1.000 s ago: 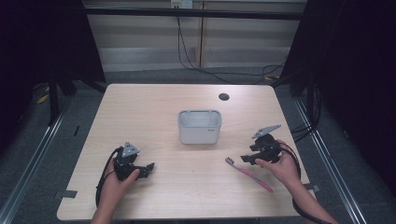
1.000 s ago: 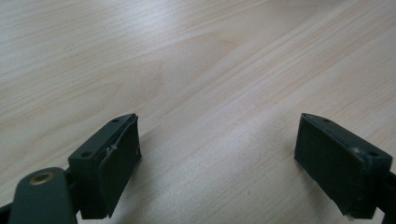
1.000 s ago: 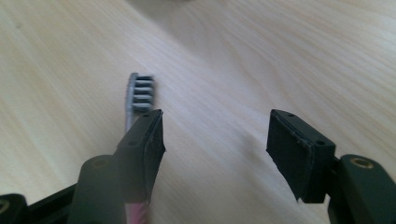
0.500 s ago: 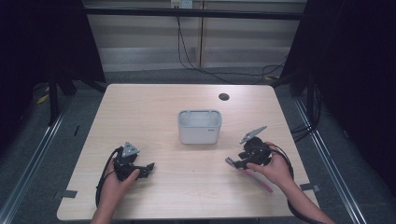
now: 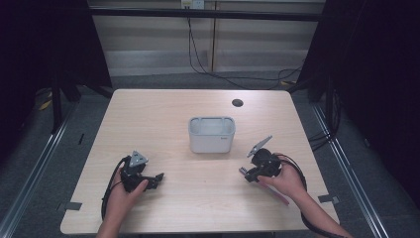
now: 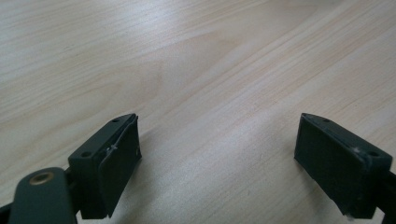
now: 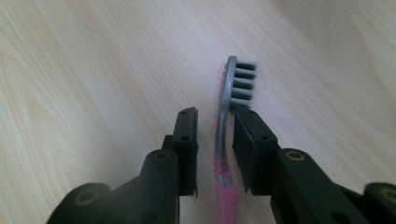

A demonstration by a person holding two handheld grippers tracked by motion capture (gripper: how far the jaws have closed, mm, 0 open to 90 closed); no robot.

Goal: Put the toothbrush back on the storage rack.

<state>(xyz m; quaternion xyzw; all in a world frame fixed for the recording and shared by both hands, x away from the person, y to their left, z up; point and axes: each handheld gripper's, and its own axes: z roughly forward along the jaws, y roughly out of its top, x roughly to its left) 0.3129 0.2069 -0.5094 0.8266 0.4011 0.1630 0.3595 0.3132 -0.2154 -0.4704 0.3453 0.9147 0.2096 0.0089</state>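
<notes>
Toothbrush (image 7: 224,140) bristles between closing right claw (image 7: 215,119) jaws, right gripper view

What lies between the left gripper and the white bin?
Only bare table; the high view shows nothing between the left gripper and the bin.

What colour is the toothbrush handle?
Pink, with a grey neck; the toothbrush shows best in the right gripper view.

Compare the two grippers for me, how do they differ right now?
The left gripper has its jaws spread wide over bare table; the right gripper has jaws that have just been closing narrowly around a pink toothbrush. Gaps show beside the neck, so it is not yet clamped. Both are hand-held, low over the wood.
</notes>
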